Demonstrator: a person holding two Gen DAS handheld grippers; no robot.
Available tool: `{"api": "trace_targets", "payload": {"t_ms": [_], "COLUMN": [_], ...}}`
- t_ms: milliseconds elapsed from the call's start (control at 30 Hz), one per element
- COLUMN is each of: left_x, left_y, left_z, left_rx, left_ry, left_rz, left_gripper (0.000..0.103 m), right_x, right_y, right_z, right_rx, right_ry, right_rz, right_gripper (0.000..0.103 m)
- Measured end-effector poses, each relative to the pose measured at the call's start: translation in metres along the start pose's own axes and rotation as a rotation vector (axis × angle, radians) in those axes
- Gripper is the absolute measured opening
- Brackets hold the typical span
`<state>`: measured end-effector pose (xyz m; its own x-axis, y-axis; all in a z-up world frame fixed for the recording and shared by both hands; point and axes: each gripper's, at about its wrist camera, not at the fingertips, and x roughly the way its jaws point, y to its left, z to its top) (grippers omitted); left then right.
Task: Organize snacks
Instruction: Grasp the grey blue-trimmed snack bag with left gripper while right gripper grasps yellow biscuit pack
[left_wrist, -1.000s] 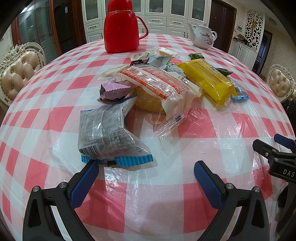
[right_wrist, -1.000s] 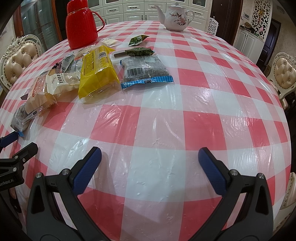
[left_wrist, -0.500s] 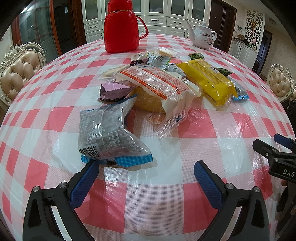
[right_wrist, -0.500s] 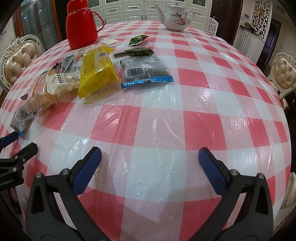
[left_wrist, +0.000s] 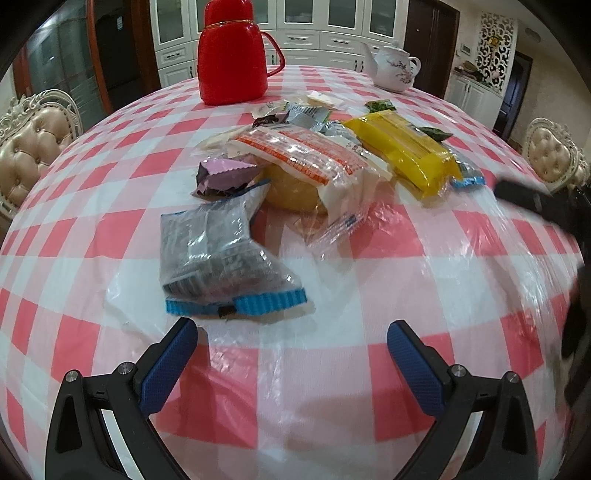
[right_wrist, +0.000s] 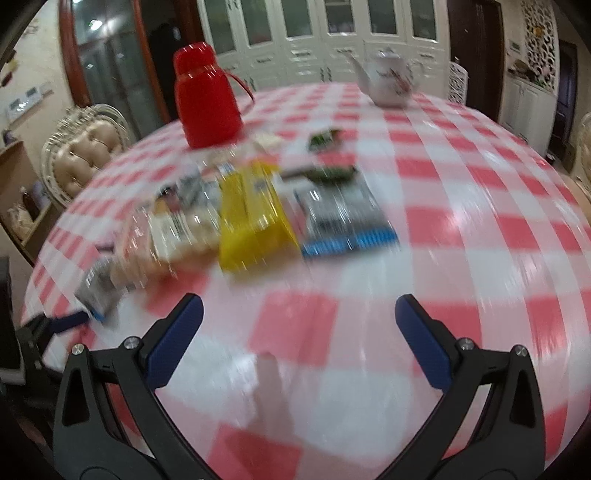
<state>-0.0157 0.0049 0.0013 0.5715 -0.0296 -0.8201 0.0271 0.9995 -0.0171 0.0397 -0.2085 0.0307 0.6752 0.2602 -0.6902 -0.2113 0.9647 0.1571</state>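
Observation:
Several snack packets lie in a heap on the red-and-white checked table. Nearest my left gripper (left_wrist: 291, 334) is a grey packet with a blue edge (left_wrist: 218, 258); the gripper stands open just short of it, holding nothing. Behind that packet lie a purple wrapper (left_wrist: 225, 173), a clear bread bag with orange print (left_wrist: 306, 158) and a long yellow packet (left_wrist: 410, 147). My right gripper (right_wrist: 299, 314) is open and empty above the table. Its view is blurred, with the yellow packet (right_wrist: 255, 218) and a second blue-edged grey packet (right_wrist: 343, 218) ahead of it.
A red thermos jug (left_wrist: 232, 55) and a white teapot (left_wrist: 391, 70) stand at the far side of the table. Padded chairs (left_wrist: 29, 147) stand around the table (left_wrist: 406, 229). A blurred black part of the right gripper (left_wrist: 546, 203) shows at the left view's right edge.
My right gripper has risen and swung towards the snack heap, blurring its view. The left gripper has hardly moved. No packet has shifted.

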Motion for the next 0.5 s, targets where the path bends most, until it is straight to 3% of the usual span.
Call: {"api": "trace_targets", "payload": {"t_ms": [133,200,300,367,500], "left_x": [-0.012,-0.020,-0.025,-0.027,-0.023], "left_y": [0.023,0.045,0.061,0.064,0.056], "left_z": [-0.009,-0.012,-0.009,-0.003,0.010], "left_rx": [-0.073,-0.163,-0.214,-0.215,-0.161], "left_ry": [-0.031,-0.070,-0.101,-0.116,-0.115], "left_rz": [-0.031,-0.090,-0.114,-0.101,-0.050], "left_gripper": [0.103,0.103,0.103,0.103,0.103], "right_x": [0.014,0.023,0.043,0.057,0.082], "right_y": [0.012,0.018,0.027,0.033,0.047], "right_z": [0.022,0.029,0.048,0.059,0.067], "right_rx": [-0.032,-0.061,-0.104,-0.146,-0.249], "right_ry": [-0.027,-0.028,-0.029,-0.027,0.023], "right_rz": [0.068,0.069,0.054,0.023,-0.047], "right_gripper": [0.103,0.103,0.103,0.102,0.086]}}
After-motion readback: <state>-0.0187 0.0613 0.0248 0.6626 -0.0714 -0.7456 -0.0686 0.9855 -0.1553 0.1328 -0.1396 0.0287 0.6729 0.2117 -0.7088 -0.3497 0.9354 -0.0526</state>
